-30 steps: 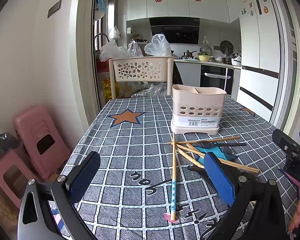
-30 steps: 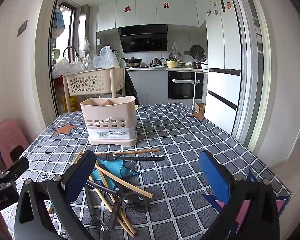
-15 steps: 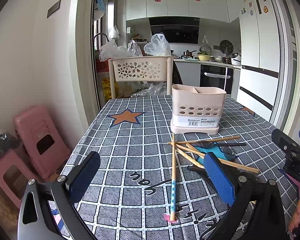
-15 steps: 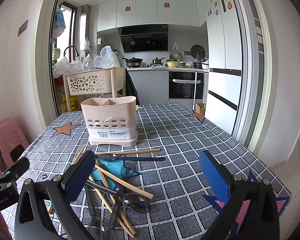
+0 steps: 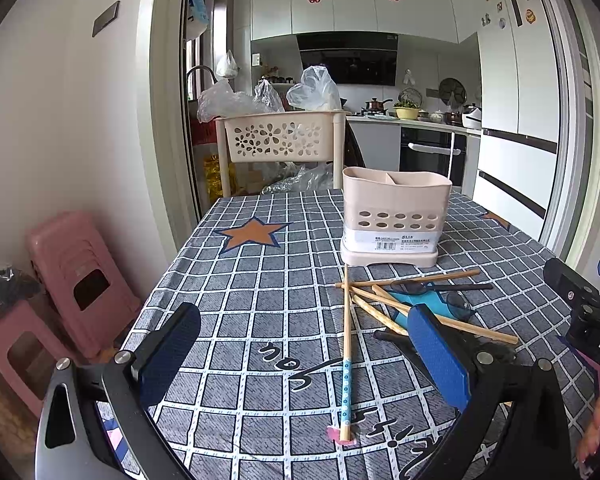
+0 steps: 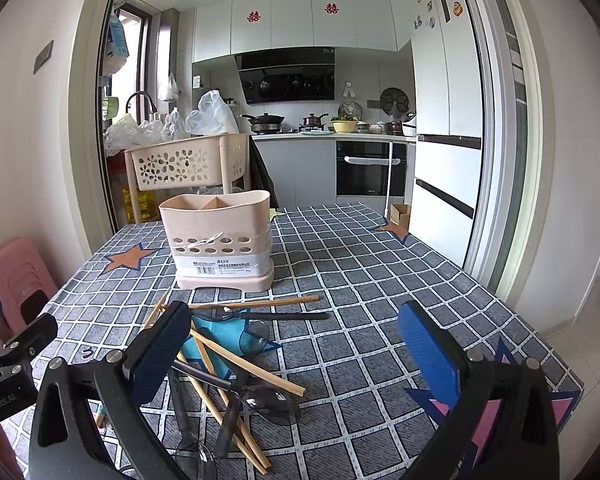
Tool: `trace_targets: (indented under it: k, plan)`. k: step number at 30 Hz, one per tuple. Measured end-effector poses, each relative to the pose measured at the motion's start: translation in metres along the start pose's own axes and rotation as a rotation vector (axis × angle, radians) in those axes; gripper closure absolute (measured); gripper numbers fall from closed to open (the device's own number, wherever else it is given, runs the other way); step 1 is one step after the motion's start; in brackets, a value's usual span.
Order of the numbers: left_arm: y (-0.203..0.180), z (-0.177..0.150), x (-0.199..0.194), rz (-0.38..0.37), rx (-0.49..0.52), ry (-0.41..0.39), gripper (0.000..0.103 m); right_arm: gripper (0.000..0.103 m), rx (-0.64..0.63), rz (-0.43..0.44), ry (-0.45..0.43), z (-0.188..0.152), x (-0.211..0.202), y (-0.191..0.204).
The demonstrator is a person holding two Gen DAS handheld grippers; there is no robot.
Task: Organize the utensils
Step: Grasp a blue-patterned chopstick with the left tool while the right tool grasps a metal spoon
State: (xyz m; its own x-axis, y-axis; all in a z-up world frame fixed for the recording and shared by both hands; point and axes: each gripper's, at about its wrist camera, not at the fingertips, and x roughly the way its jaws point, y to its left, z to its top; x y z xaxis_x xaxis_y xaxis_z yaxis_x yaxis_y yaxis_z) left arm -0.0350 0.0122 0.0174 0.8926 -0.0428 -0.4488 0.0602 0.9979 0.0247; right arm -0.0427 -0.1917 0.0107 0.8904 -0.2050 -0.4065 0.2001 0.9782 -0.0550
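A beige utensil holder (image 5: 394, 220) (image 6: 220, 246) with two compartments stands mid-table, nothing showing above its rim. In front of it lie several wooden chopsticks (image 5: 408, 279) (image 6: 256, 303), crossed over dark smoky plastic spoons (image 5: 440, 287) (image 6: 268, 398). One chopstick with a blue patterned end (image 5: 345, 360) lies apart, pointing toward me. My left gripper (image 5: 304, 356) hovers open above the near table, left of the pile, nothing between its blue pads. My right gripper (image 6: 296, 352) is open too, low over the pile, its left finger (image 6: 160, 352) above the chopsticks.
The table wears a grey checked cloth (image 5: 260, 280) with orange stars. Beyond its far edge stands a beige perforated basket rack (image 5: 280, 138) holding plastic bags. Pink stools (image 5: 76, 276) sit by the wall on the left. A doorway and fridge (image 6: 444, 128) are on the right.
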Motion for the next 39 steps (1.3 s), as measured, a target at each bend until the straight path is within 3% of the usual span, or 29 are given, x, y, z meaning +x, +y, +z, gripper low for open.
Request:
trace_targets:
  k: [5,10,12,15,18,21,25,32,36,39]
  plan:
    - [0.003,-0.001,0.028,-0.017,0.019,0.134,0.000,0.000,0.004,0.045,0.074,0.001,0.013,-0.005]
    - [0.008,-0.001,0.081,-0.083,0.037,0.349,0.000,0.000,-0.056,0.113,0.313,0.004,0.060,-0.010]
    - [0.009,0.000,0.101,-0.111,0.030,0.420,0.000,0.000,-0.088,0.117,0.360,0.007,0.078,-0.010]
    - [0.009,0.004,0.120,-0.131,0.019,0.464,0.000,0.000,-0.078,0.197,0.471,0.009,0.105,-0.008]
    - [0.006,0.010,0.134,-0.124,0.029,0.488,0.000,0.001,-0.124,0.213,0.495,0.014,0.120,-0.001]
    - [0.000,0.016,0.150,-0.139,0.050,0.525,0.000,0.010,-0.176,0.243,0.531,0.023,0.140,0.007]
    - [-0.009,0.018,0.166,-0.142,0.081,0.568,0.000,0.034,-0.330,0.311,0.600,0.027,0.168,0.031]
    - [-0.016,0.015,0.190,-0.168,0.091,0.663,0.000,0.047,-0.632,0.433,0.674,0.026,0.200,0.079]
    - [-0.016,0.016,0.203,-0.194,0.067,0.716,0.000,0.062,-0.728,0.460,0.745,0.018,0.217,0.094]
    - [-0.022,0.018,0.209,-0.199,0.110,0.731,0.001,0.063,-0.767,0.501,0.776,0.019,0.226,0.100]
